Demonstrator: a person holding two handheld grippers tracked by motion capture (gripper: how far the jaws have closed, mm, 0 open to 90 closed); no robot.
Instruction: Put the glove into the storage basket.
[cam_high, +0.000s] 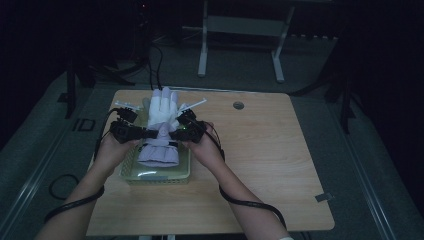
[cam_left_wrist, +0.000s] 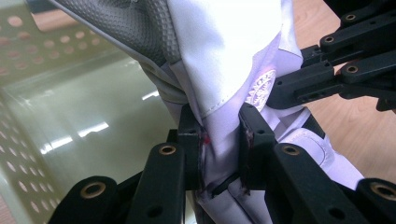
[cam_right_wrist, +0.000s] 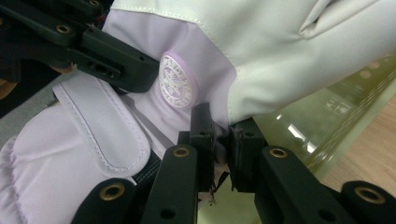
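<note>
Clearly the glove (cam_high: 161, 131) is soft and floppy (light too), so both grippers, left (cam_left_wrist: 218, 140) and right (cam_right_wrist: 223, 140), pinch its wrist sides above the basket (cam_high: 184, 172) near the table's (cam_high: 280, 165) left edge.

- The desk (cam_high: 280, 165) carries a basket (cam_high: 131, 175) near its left edge, closer to the near edge than to the far one.
- A glove (cam_high: 161, 125) hangs over the basket, held up between the two grippers; its cuff end is low over the basket and its fingers point toward the far edge of the desk.
- The left gripper (cam_high: 145, 134) is clamped on the glove's left side, the right gripper (cam_high: 172, 135) on its right side, facing each other across it.
- In the left gripper view, glove cloth (cam_left_wrist: 219, 135) sits pinched between the jaws, the basket wall (cam_left_wrist: 28, 121) to the left.
- A hole (cam_high: 238, 105) lies near the desk's far edge, right of the glove.
</note>
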